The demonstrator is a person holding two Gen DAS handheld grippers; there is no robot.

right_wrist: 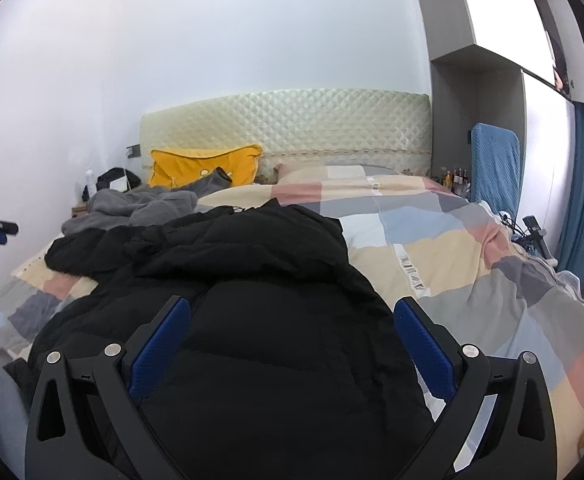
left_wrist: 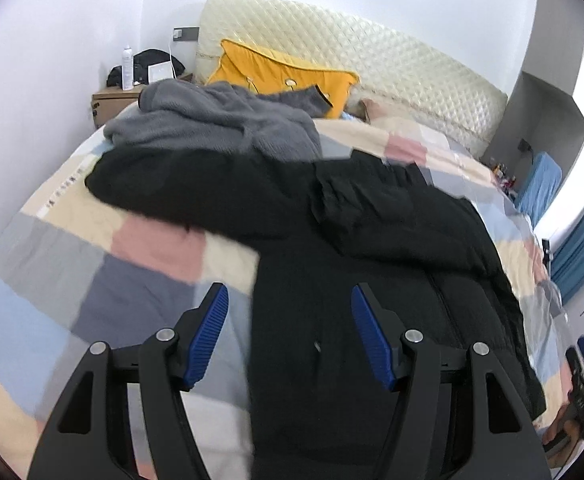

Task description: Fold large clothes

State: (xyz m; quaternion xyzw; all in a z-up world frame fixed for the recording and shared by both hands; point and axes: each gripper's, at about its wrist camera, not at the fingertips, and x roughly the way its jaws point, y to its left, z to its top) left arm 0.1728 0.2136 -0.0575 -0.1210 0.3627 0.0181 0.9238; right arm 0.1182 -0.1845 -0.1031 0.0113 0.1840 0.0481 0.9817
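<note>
Only the right wrist view shows the blue chair [right_wrist: 493,168] beside the bed's far right corner (and bottles near it). The black jacket [left_wrist: 371,240] lies across the middle of the bed [left_wrist: 140,256]. The left gripper [left_wrist: 290,300] is half open and empty above the jacket's left edge. The right gripper [right_wrist: 292,312] is wide open over the jacket, gripping nothing.

Left gripper [left_wrist: 290,294]: bottom centre, jaws apart, blue pads [left_wrist: 212,336] clear of any cloth.
Black jacket [left_wrist: 371,240]: spread over the bed from 9 o'clock to 5 o'clock, its near edge lying under the gap between the jaws.
Grey garment [left_wrist: 212,120]: crumpled at 11 o'clock, touching the jacket's far edge.
Checked quilt [left_wrist: 92,272]: covers the bed.
Yellow pillow [left_wrist: 276,70]: at 12 o'clock against the quilted headboard [left_wrist: 391,68].
Right gripper [left_wrist: 583,396]: partly visible at 4 o'clock.
</note>
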